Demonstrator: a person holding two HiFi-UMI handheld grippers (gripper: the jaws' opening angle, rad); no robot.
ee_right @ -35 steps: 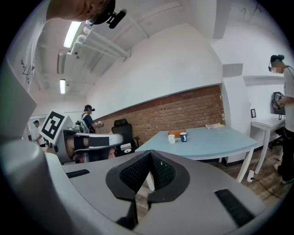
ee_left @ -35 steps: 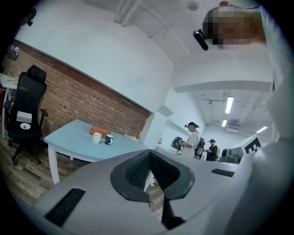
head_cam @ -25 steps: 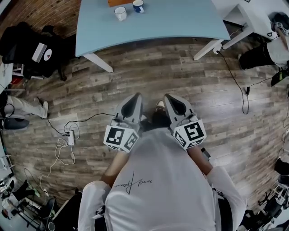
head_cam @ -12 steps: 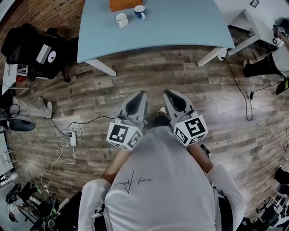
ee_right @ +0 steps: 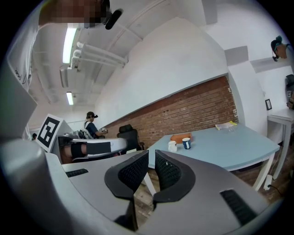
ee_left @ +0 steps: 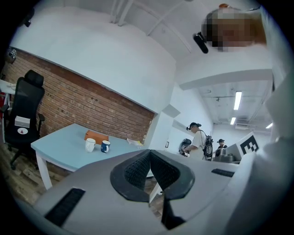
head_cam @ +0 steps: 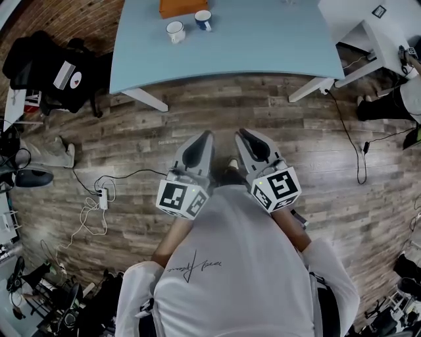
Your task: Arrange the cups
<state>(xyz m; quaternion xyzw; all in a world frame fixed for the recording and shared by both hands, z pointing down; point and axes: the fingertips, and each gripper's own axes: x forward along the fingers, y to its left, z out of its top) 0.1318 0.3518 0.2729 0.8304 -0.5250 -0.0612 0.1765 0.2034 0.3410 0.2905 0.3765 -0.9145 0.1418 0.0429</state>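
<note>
A white cup [head_cam: 175, 31] and a blue cup [head_cam: 202, 19] stand side by side on the far part of a light blue table [head_cam: 263, 39], in front of an orange box [head_cam: 181, 6]. My left gripper [head_cam: 205, 135] and right gripper [head_cam: 242, 133] are held side by side over the wooden floor, well short of the table, and hold nothing. In the left gripper view the left gripper [ee_left: 149, 153] has its pads together, with the white cup [ee_left: 90, 145] and blue cup [ee_left: 105, 146] far ahead. In the right gripper view a narrow slit shows between the right gripper's [ee_right: 151, 158] pads; the white cup [ee_right: 172, 146] and blue cup [ee_right: 186, 143] stand beyond.
A black office chair [head_cam: 46, 62] stands left of the table. Cables and a power strip [head_cam: 100, 197] lie on the floor at the left. A white table [head_cam: 368, 20] and a cable [head_cam: 358, 151] are at the right. People stand in the background [ee_left: 198, 137].
Both grippers, still side by side, have come a little nearer the table. Their jaws look the same as before.
</note>
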